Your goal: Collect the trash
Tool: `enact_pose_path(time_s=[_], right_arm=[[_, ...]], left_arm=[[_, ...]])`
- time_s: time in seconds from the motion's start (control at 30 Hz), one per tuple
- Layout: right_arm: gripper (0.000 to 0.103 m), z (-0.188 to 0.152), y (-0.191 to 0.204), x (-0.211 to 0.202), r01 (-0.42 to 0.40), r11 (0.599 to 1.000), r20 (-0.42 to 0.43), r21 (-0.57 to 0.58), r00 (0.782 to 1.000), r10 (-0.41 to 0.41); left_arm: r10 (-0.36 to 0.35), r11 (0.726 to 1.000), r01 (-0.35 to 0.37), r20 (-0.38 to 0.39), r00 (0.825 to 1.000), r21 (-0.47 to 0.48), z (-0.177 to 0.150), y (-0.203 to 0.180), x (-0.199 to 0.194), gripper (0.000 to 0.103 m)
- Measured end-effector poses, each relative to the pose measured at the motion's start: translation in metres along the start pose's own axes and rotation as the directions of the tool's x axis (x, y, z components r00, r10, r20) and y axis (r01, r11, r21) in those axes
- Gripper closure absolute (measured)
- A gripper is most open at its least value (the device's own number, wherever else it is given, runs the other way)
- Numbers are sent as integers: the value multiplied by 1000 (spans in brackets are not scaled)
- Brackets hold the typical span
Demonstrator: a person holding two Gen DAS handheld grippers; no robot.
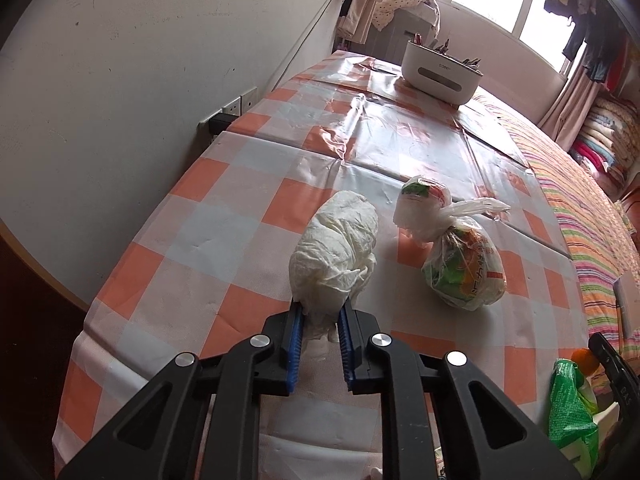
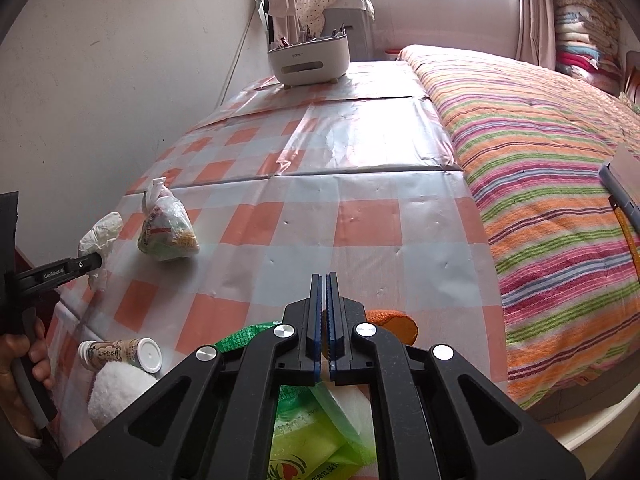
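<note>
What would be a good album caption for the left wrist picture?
Left gripper shut on a crumpled white tissue wad, beside a knotted bag of trash on the checked tablecloth.

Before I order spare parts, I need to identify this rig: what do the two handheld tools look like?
Both match: the left tool and right tool have matte black plastic linkage arms with triangular cutouts, round silver pivot pins, and blue ribbed pads on two straight fingers. From the right wrist view, the left tool's side carries white "GenRobot.AI" lettering, and its handle is black with a grey strip. No cables show.
</note>
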State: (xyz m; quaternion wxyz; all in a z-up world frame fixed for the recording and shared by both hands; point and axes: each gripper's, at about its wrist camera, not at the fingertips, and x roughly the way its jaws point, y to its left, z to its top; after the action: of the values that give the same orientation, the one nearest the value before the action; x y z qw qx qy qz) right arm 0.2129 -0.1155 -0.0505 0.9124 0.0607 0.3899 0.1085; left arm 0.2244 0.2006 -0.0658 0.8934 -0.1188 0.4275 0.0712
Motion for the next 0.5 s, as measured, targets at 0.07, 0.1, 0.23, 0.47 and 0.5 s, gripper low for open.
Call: enact_pose_path(time_s=[0.07, 0.1, 0.23, 0.47, 0.5], right_arm=[[101, 0, -2, -3, -8, 1000, 11, 11, 1000, 8], [101, 1, -3, -5, -15, 1000, 16, 20, 1000, 15], [101, 3, -12, -14, -35, 998, 40, 55, 999, 33], [88, -9, -27, -18, -57, 994, 8, 93, 998, 56], [95, -10, -28, -20, -60, 994, 13, 89, 998, 60]], left_arm=[[3, 1000, -3, 17, 1000, 9, -1, -3, -6, 87], [0, 1000, 0, 21, 1000, 13, -1, -4, -9, 87], [-8, 1000, 7, 30, 1000, 15, -3, -4, -15, 87], [-11, 1000, 11, 32, 999, -1, -4, 0, -19, 87], [-11, 1000, 11, 34, 999, -2, -3, 0, -19, 87]])
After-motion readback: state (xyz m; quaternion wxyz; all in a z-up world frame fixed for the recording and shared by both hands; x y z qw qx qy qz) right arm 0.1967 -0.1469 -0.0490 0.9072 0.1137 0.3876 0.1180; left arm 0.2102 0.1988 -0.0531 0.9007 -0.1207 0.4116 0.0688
